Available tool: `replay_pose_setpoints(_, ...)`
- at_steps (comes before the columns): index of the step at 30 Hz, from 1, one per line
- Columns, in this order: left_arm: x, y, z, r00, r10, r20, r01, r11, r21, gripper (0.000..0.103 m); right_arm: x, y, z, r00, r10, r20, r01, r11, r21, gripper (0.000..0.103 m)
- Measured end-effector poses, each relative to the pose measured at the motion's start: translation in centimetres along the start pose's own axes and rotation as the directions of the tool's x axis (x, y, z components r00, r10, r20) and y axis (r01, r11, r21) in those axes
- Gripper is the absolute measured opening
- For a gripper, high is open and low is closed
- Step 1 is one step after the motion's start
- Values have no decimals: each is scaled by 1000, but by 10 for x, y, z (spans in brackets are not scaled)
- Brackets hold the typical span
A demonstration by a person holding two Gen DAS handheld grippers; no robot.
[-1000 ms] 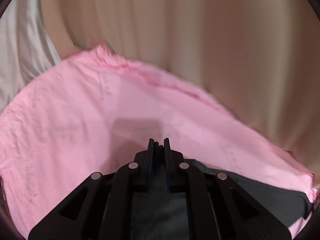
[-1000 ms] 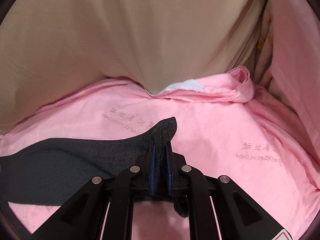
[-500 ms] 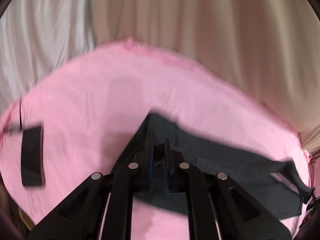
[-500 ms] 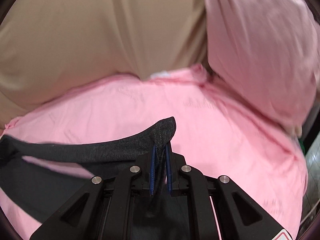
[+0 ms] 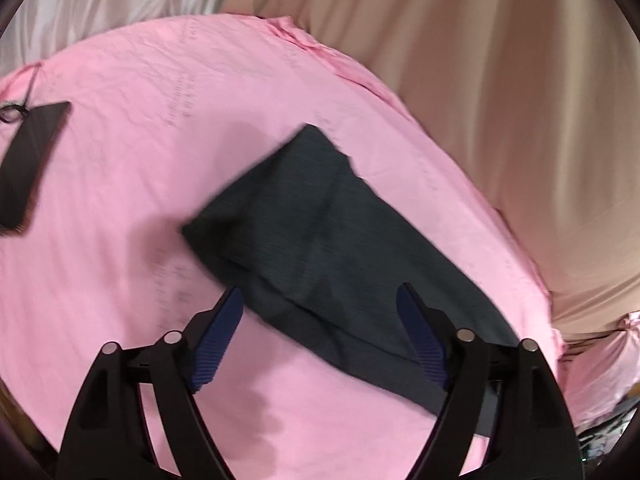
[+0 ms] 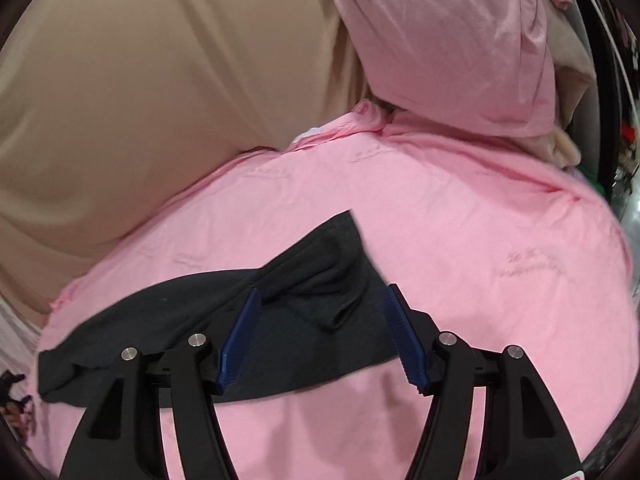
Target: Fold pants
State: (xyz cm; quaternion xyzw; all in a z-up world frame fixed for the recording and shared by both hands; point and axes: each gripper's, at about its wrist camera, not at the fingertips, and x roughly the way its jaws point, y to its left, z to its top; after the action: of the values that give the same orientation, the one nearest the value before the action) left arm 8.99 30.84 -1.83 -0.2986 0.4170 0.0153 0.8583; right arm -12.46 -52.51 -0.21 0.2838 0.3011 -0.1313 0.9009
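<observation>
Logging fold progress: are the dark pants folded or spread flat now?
Folded: the pants lie doubled in layers on the pink sheet, one bunched edge in the right view; both jaws open.

Matt dark woven pants [image 5: 328, 248], pink cotton sheet [image 5: 120, 200]

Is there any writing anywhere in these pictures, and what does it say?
Faint grey printed lines on the pink sheet, in several spots: too blurred and small to read.
Red corner of a sticker at the right view's lower edge: no letters show.
Dark pants, black flat object: no text visible.
</observation>
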Motion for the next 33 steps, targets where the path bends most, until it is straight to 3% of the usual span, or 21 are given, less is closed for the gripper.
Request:
replay_pose_setpoints(3,23,-12,-1,999,-12,-30,11,999,-33,82,29,18,-2,995,53,-82,-49,998,48,63)
replay_pose_setpoints(6,47,-11,5,998,7,-69,-12,997,-76,82,60,25,9,992,40,-123,-27,994,104,63)
replay_pose_setpoints(8,61,-4,7,995,20,-98,-32,992,-123,82,87,21,20,985,-16,-175,46,985,167,66)
replay_pose_setpoints(11,67,-1,9,993,64,-101,-77,989,-123,81,124,9,30,954,-155,-258,212,954,212,64)
replay_pose_setpoints(13,67,-2,9,990,105,-91,-113,990,-88,81,131,14,41,954,-191,-230,233,957,173,22)
replay_pose_setpoints(14,67,-2,10,989,113,-93,-121,990,-77,81,123,19,46,972,-132,-193,170,967,192,8)
replay_pose_setpoints(16,68,1,10,988,113,-106,-121,990,-71,81,86,25,54,997,-21,-68,34,979,201,7)
replay_pose_setpoints(17,67,2,11,988,110,-110,-118,991,-68,81,66,26,54,1000,11,-18,-8,982,188,7)
replay_pose_setpoints(19,67,2,11,988,107,-115,-113,992,-52,81,49,13,43,1000,20,-11,-18,980,198,6)
replay_pose_setpoints(22,69,0,8,987,117,-107,-120,993,-16,82,81,-25,15,983,-28,-180,67,975,211,9)
replay_pose_setpoints(23,70,-2,8,987,121,-106,-122,992,-9,83,89,-38,6,977,-14,-211,69,964,256,15)
replay_pose_setpoints(25,70,-3,9,987,116,-111,-118,993,-17,84,79,-47,-1,988,48,-150,3,946,325,20)
replay_pose_setpoints(27,67,2,9,989,69,-128,-75,996,-50,85,69,-41,0,991,56,-118,-15,947,322,41)
replay_pose_setpoints(30,64,10,9,988,-2,-151,-13,995,-95,88,63,-28,0,994,63,-93,-29,943,331,60)
replay_pose_setpoints(33,64,14,9,986,-32,-164,13,994,-112,88,62,-21,1,995,66,-70,-36,930,367,67)
